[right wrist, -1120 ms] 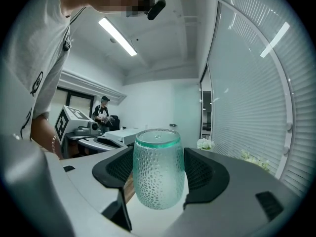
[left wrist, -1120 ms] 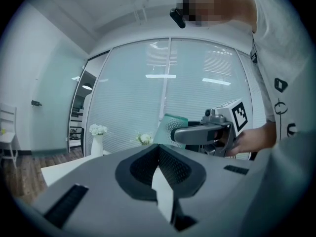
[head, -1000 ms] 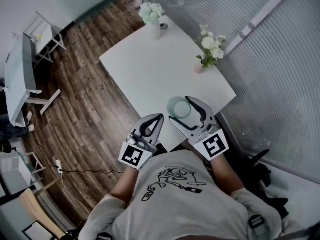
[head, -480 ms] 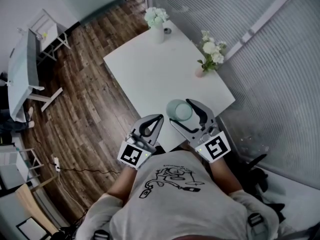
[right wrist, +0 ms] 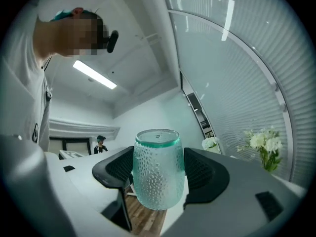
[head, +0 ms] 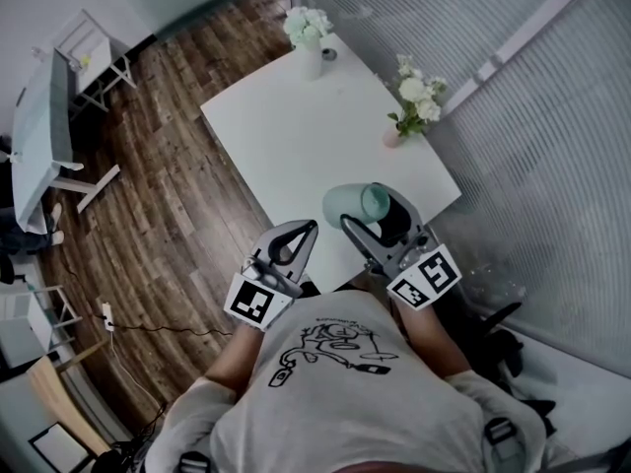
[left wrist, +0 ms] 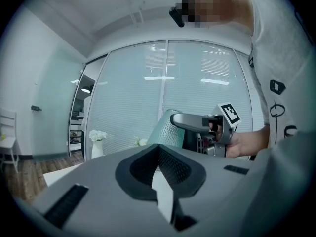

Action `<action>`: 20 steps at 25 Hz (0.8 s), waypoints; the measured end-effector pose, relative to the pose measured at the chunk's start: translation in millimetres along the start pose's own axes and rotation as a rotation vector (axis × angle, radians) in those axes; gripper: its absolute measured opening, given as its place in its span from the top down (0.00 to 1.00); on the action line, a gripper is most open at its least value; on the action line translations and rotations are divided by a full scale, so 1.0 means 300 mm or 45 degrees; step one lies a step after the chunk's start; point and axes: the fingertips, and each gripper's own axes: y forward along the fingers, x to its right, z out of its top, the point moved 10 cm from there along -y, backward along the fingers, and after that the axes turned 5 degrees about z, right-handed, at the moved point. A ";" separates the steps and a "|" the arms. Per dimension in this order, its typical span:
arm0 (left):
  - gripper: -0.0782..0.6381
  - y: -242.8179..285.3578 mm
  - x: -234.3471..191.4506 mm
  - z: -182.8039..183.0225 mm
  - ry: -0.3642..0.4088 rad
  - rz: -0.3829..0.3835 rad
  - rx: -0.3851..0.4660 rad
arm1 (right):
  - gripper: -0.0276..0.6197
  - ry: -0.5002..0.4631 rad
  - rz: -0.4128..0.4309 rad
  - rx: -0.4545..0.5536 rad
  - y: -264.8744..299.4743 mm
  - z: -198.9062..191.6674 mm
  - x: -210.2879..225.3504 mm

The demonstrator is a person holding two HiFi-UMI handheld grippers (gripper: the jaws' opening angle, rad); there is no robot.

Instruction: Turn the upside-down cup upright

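A white table [head: 296,136] fills the middle of the head view, and a person in a pale printed shirt [head: 340,363] is at the bottom. One cup [head: 347,205] of pale green dimpled glass is just right of centre, at the table's near edge. It is tipped on a slant and held by the right gripper [head: 380,215], whose upper jaw covers part of it. The left gripper [head: 306,229] is lower and to the left, near the cup but apart from it.

Only the right gripper view shows the grasp. There the right gripper [right wrist: 159,157] has its two dark pads [right wrist: 111,169] pressed on opposite sides of the cup [right wrist: 158,186]. The cup's closed flat end faces the top of that frame.

Only the left gripper view shows the left gripper [left wrist: 159,152] with its jaws clenched together and nothing between them. Beyond them at centre are the cup [left wrist: 167,132] and the right gripper [left wrist: 197,122], carried by a hand [left wrist: 242,143].

There are two grippers, one cup, one table and two vases of white flowers. The first vase [head: 309,47] is at the table's far corner, top centre, with a small dark object [head: 328,55] just beside it. The second vase [head: 409,106] is at the table's right edge. Both are well apart from the cup.

A wooden floor [head: 168,215] lies to the left, a slatted glass wall [head: 513,116] to the right, and a pale desk [head: 39,136] at the left edge. In the right gripper view another person [right wrist: 100,143] stands far off, left of centre.
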 end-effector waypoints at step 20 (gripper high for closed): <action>0.89 0.003 -0.006 0.023 -0.015 -0.058 0.035 | 0.44 0.972 0.033 0.431 0.004 -0.107 0.090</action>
